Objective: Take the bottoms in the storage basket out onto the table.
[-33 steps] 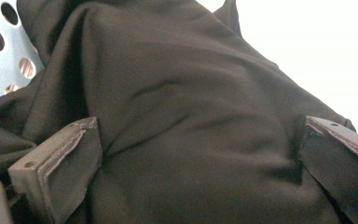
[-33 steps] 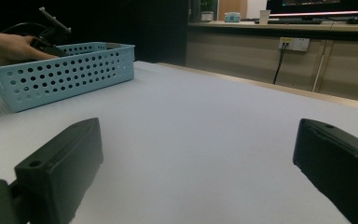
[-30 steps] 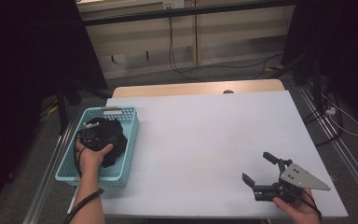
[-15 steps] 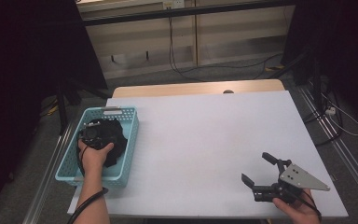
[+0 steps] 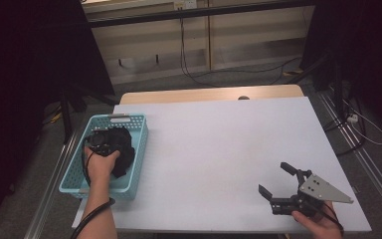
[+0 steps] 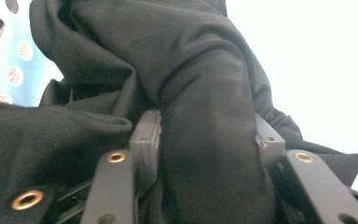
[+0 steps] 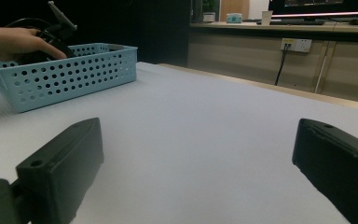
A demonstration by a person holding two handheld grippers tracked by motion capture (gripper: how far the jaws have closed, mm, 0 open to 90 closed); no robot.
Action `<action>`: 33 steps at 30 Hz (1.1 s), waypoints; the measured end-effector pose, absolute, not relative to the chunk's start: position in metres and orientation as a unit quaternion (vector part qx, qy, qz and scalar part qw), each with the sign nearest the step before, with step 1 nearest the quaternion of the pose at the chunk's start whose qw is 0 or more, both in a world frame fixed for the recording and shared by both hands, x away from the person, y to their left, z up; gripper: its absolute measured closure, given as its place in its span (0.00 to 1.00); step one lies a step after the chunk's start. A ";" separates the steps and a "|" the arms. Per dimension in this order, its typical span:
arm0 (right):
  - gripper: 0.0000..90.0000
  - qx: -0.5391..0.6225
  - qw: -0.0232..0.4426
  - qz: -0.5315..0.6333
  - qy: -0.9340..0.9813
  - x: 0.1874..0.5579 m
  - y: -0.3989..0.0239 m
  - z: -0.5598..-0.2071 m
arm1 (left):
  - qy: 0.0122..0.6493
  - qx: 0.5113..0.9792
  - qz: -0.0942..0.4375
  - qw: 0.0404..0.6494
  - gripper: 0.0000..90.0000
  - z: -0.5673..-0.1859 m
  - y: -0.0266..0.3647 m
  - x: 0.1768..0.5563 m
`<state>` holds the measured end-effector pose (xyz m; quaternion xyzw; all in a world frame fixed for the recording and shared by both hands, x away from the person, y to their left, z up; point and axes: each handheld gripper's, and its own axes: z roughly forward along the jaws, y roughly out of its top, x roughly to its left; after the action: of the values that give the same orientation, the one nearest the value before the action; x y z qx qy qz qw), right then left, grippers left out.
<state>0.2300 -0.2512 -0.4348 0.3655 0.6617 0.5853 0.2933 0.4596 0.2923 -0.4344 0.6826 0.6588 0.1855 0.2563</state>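
Closing inside the basket (image 5: pixel 138 149), left gripper (image 6: pixel 205 140) pinches black cloth (image 6: pixel 191 70).

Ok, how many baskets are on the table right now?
1. The blue basket sits at the table's left edge, with black cloth in it. The left gripper has just been closing on a fold of that cloth. Nothing looks hidden.
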 end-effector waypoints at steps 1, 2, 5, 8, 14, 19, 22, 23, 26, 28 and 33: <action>0.01 0.366 0.293 0.585 0.661 0.230 -0.251 -0.435 | 0.663 0.681 0.181 0.254 0.65 -0.433 0.293 0.460; 0.01 0.366 0.293 0.585 0.661 0.230 -0.251 -0.435 | 0.664 0.680 0.179 0.253 0.67 -0.432 0.293 0.460; 0.01 0.366 0.293 0.586 0.661 0.230 -0.251 -0.435 | 0.667 0.680 0.177 0.249 0.69 -0.430 0.292 0.461; 0.01 0.366 0.293 0.587 0.660 0.230 -0.251 -0.435 | 0.669 0.679 0.171 0.247 0.71 -0.427 0.293 0.461; 0.01 0.370 0.293 0.585 0.659 0.231 -0.253 -0.435 | 0.678 0.668 0.171 0.256 0.82 -0.410 0.295 0.459; 0.01 0.369 0.294 0.584 0.660 0.231 -0.253 -0.435 | 0.674 0.665 0.167 0.274 0.83 -0.387 0.300 0.457; 0.01 0.368 0.294 0.586 0.659 0.231 -0.252 -0.435 | 0.671 0.657 0.173 0.297 0.83 -0.370 0.303 0.455; 0.01 0.367 0.294 0.586 0.660 0.230 -0.251 -0.434 | 0.665 0.654 0.182 0.310 0.83 -0.356 0.303 0.454; 0.01 0.367 0.294 0.586 0.660 0.230 -0.250 -0.435 | 0.658 0.654 0.187 0.324 0.83 -0.335 0.304 0.453; 0.01 0.367 0.293 0.585 0.661 0.231 -0.250 -0.435 | 0.653 0.650 0.196 0.335 0.83 -0.321 0.303 0.453; 0.01 0.366 0.294 0.585 0.661 0.231 -0.249 -0.435 | 0.634 0.645 0.214 0.369 0.83 -0.293 0.300 0.451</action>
<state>0.2309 -0.2494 -0.4349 0.3663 0.6609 0.5855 0.2939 0.4508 0.2996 -0.2933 0.6451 0.6341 0.2141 0.3687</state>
